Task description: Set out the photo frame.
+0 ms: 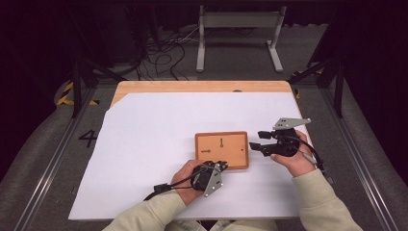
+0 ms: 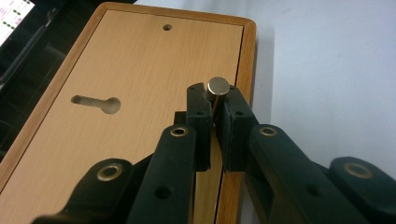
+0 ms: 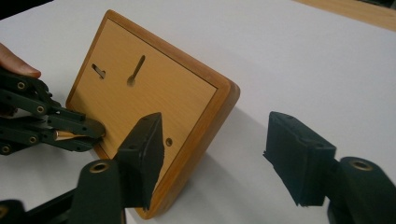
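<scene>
- Left gripper (image 1: 222, 166) sits at the near edge of the wooden board (image 1: 222, 149), jaws pressed tight on a small metal pin (image 2: 217, 88). In the left gripper view the pin's round flat head pokes up just above the pads, shaft hidden between them.
- What matters for the next move: the keyhole slots are cut into the board's face, and the nearer one (image 2: 97, 103) lies just off to the left of the pin in that view, round end toward the jaws, narrow end running away. So my guess is the head has to travel sideways over the face and drop into the round end first.
- A second keyhole slot (image 1: 221, 143) runs toward the far edge of the board, at right angles to the first.
- Right gripper (image 1: 256, 140) is at the board's right-hand side, jaws spread wide with nothing pinched. In the right gripper view one pad is over the board's corner and the other hangs out past the edge, so it straddles the rim without pressing on it.
- Left hand is clearly the one nearer the slots; the right looks placed to steady the board.
- Board lies flat on a big white sheet (image 1: 144, 144) covering the table (image 1: 192, 86). Nothing else sits between pin and slot that I can see.
</scene>
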Demonstrator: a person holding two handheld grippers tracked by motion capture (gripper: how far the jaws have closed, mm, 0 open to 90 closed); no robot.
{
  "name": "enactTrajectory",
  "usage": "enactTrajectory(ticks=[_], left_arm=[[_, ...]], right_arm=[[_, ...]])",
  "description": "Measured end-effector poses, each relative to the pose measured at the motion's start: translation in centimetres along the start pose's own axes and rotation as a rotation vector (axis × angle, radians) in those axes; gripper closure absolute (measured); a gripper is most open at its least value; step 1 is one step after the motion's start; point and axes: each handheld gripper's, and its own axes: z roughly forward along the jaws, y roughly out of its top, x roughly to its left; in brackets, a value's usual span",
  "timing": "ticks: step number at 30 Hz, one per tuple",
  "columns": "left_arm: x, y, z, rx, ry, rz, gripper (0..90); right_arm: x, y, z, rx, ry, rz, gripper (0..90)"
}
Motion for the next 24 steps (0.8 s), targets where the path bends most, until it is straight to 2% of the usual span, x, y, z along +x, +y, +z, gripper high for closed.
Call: enactTrajectory(ticks=[4, 6, 11, 19, 20, 24], left_arm=[[0.0, 0.0, 0.0, -0.004, -0.001, -0.009, 83.9], [0.0, 0.0, 0.0, -0.002, -0.002, -0.006, 83.9], [0.0, 0.0, 0.0, -0.005, 0.0, -0.004, 83.9], [0.0, 0.0, 0.0, -0.002, 0.003, -0.003, 83.8], [0.0, 0.0, 0.0, -0.002, 0.002, -0.002, 83.8], [0.0, -0.1, 0.0, -0.004, 0.0, -0.006, 83.8]], right_arm=[[-0.2, 0.7, 0.9, 0.042, 0.022, 0.024, 30.8], [-0.4, 0.9, 1.7, 0.074, 0.048, 0.039, 28.2], [-0.8, 1.2, 3.5, 0.126, 0.077, 0.064, 25.9], [-1.2, 1.3, 5.9, 0.159, 0.162, 0.093, 24.8], [-1.2, 1.3, 5.9, 0.159, 0.162, 0.093, 24.8], [-1.2, 1.1, 6.9, 0.169, 0.214, 0.109, 24.6]])
